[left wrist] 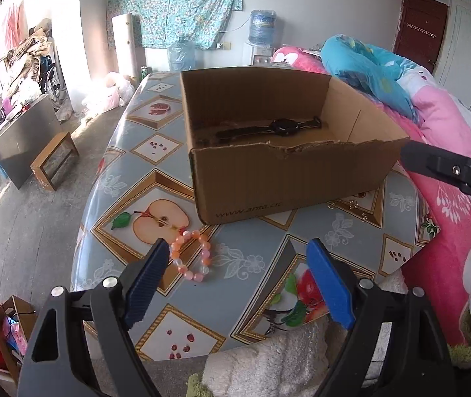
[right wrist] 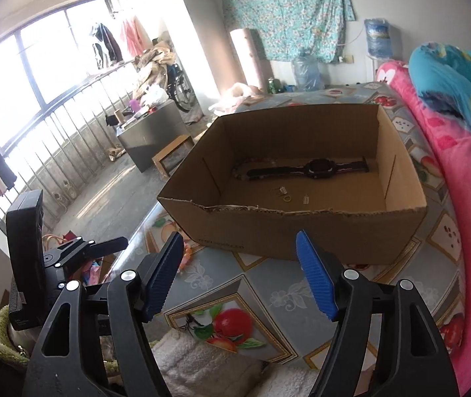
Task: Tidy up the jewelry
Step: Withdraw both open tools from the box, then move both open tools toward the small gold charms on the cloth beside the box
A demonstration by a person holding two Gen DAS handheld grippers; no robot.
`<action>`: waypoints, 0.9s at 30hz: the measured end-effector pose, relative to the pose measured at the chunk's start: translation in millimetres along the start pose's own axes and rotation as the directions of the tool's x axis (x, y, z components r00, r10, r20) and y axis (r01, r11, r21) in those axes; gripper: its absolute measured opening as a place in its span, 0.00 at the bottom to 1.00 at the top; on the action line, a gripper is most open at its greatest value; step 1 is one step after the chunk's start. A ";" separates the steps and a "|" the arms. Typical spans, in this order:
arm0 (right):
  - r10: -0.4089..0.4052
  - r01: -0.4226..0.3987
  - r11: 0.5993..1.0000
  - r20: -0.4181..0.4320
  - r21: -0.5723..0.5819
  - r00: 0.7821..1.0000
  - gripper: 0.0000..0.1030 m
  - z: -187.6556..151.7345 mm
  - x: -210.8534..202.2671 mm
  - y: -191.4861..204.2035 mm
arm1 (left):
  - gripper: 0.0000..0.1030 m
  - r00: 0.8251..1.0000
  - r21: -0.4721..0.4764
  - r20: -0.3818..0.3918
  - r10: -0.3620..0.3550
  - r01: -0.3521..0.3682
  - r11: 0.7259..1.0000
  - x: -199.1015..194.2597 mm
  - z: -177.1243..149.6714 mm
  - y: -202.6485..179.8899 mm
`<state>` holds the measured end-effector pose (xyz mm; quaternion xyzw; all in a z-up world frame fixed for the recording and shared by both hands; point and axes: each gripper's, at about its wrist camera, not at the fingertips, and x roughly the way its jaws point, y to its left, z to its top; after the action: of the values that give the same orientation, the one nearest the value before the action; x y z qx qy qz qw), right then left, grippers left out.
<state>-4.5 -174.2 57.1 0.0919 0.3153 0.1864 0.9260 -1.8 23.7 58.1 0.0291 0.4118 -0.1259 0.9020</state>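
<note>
An open cardboard box (left wrist: 288, 178) stands on the fruit-patterned table (left wrist: 245, 264); it also shows in the right wrist view (right wrist: 301, 228). A black watch (left wrist: 268, 129) lies inside it, seen too in the right wrist view (right wrist: 308, 168), with a small yellow ring (right wrist: 287, 198) and tiny metal pieces (right wrist: 306, 198) near it. A pink and orange bead bracelet (left wrist: 192, 254) lies on the table before the box, just ahead of my left gripper's left finger; part of it shows in the right wrist view (right wrist: 186, 255). My left gripper (left wrist: 238, 251) is open and empty. My right gripper (right wrist: 239, 243) is open and empty, before the box's near wall.
A pink quilt and blue pillow (left wrist: 400, 76) lie right of the table. A white fluffy cloth (left wrist: 261, 364) lies at the table's near edge. The right gripper's body (left wrist: 450, 168) shows at the right of the left wrist view. A low stool (left wrist: 53, 162) stands on the floor left.
</note>
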 end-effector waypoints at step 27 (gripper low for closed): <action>-0.233 0.228 0.948 -0.005 0.220 0.973 0.37 -103.4 36.7 -85.4 | 0.64 0.986 0.182 0.136 -0.094 0.068 0.981 76.5 18.0 -84.4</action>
<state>-17.0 -232.0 -68.7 0.1580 0.3325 0.0401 0.9289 38.4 -76.3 16.9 0.0832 0.3337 -0.2004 0.9174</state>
